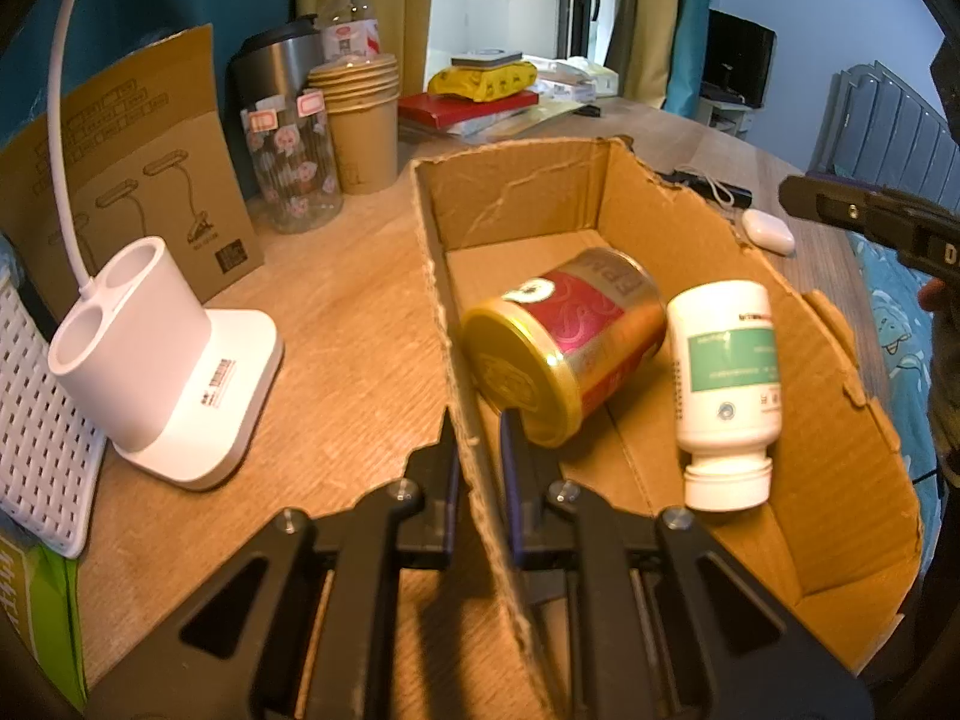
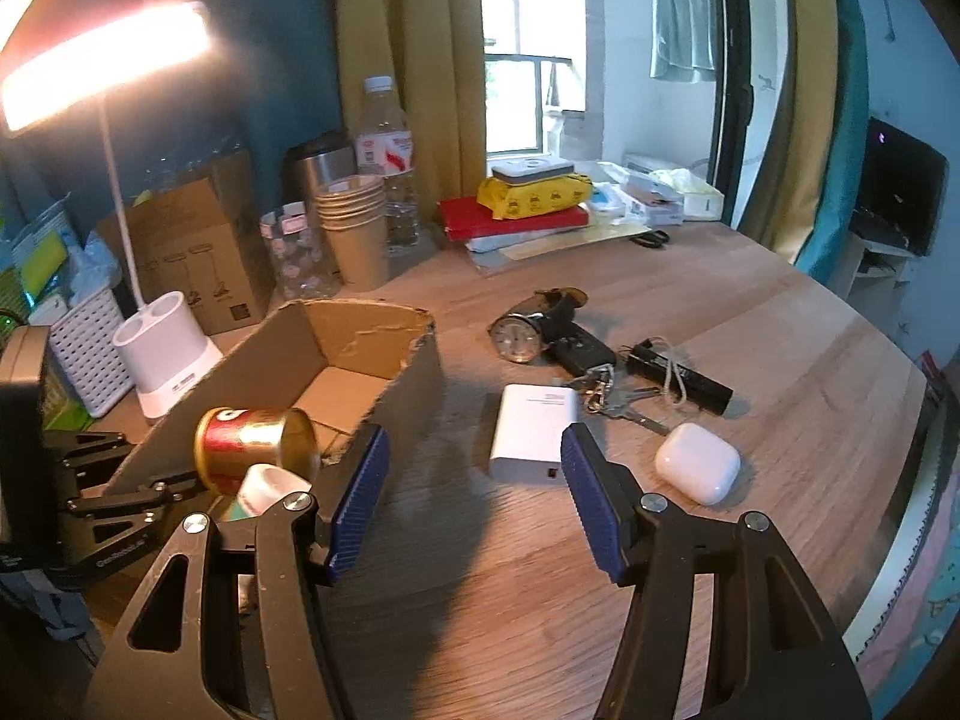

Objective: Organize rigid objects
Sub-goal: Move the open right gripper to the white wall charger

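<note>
An open cardboard box [image 1: 840, 420] lies on the wooden table. Inside it lie a gold and red can [image 1: 570, 342] on its side and a white pill bottle [image 1: 726, 384] with a green label. My left gripper [image 1: 480, 438] is shut on the box's left wall [image 1: 480, 480]. My right gripper [image 2: 474, 468] is open and empty, just right of the box [image 2: 360, 330], above a white power bank [image 2: 534, 432]. A white earbud case [image 2: 699, 462], a watch [image 2: 519, 336], keys [image 2: 606, 390] and a black stick with a cord [image 2: 684, 372] lie on the table beyond it.
A white lamp base [image 1: 174, 372] and a white basket [image 1: 36, 438] stand left of the box. Paper cups [image 1: 360, 120], a patterned glass jar [image 1: 294, 168], a steel tumbler [image 1: 276, 66], a water bottle [image 1: 348, 12], and a pile of books [image 1: 474, 102] stand at the back.
</note>
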`<state>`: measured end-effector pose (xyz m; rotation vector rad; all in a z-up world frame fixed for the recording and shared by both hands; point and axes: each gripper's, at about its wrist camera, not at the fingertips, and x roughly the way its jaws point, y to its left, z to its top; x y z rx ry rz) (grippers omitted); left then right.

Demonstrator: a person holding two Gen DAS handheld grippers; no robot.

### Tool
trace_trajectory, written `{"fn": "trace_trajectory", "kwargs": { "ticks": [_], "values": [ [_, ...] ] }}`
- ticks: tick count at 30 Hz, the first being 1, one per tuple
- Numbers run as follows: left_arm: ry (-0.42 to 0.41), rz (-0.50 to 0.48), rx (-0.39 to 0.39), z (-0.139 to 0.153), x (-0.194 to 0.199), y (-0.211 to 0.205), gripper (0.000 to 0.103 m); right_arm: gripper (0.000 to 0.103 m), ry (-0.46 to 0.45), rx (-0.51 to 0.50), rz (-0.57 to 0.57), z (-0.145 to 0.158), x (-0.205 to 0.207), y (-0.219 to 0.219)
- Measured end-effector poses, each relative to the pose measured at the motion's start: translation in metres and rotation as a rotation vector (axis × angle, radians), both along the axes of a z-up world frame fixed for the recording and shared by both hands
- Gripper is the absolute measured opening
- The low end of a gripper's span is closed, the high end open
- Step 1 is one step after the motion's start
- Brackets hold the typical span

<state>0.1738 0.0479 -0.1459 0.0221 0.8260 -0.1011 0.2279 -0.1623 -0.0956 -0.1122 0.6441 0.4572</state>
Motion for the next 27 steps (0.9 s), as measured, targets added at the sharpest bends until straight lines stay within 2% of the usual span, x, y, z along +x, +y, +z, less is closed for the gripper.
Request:
{"fn": "trace_trajectory", "kwargs": {
  "ticks": [27],
  "values": [
    [0.009,-0.001,-0.007,-0.004,0.002,0.0,0.013,0.063,0.072,-0.034,-0.02,-0.036,0.06,0.0]
  ]
}}
